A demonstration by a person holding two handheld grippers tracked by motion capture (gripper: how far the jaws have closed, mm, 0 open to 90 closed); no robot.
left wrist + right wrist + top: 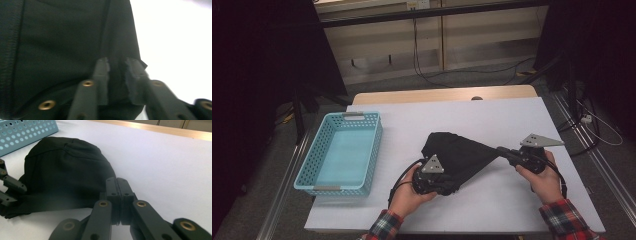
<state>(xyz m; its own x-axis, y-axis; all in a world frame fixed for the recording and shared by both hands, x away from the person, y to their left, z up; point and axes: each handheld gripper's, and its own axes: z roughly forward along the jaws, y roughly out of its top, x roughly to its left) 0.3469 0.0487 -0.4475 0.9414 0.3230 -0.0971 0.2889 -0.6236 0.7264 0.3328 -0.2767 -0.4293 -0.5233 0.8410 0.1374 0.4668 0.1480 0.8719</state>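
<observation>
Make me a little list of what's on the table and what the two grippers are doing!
cloth: black cloth lying bunched on the white table
basket: light blue basket, nothing in it, left of the cloth
left gripper: left gripper at the cloth's near edge, a fold between its jaws
right gripper: right gripper shut, pinching the cloth's right corner

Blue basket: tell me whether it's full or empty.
Empty. In the high view the blue basket shows its bare floor, and the black cloth lies outside it on the table.
</observation>
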